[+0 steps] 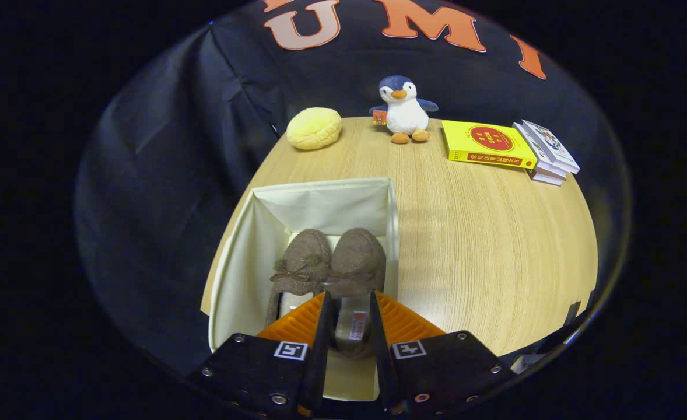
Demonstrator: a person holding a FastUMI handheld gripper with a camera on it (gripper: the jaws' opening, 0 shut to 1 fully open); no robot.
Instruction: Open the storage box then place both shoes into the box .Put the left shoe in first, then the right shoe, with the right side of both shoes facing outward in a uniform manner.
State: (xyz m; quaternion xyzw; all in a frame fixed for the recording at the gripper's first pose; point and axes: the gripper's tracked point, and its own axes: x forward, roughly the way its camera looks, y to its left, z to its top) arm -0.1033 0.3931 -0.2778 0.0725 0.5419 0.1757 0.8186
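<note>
The storage box [320, 204] stands open near the bench's [483, 245] left edge, close to the front, and both shoes are already inside it — two in all, side by side and touching, toes pointing toward the box's far wall. The left shoe [300, 265] lies against the left side of the box; the right shoe [356, 262] fills the space beside it, close to the right wall. The gripper [348, 326] hangs just above the box's near rim with its jaws a narrow gap apart, straddling the heel of the right shoe. Whether they press on the heel or have let go I cannot tell, since the contact is hidden beneath them. The grip at the heel makes sense: it lets the shoe slide in toe-first. By the look of it the placing is all but done.

Along the bench's far edge sit things that play no part — one round yellow bun-shaped cushion [314, 128], one plush penguin [405, 111], one yellow book [486, 144], and at the far right corner a small stack of books [547, 153], seemingly three.
</note>
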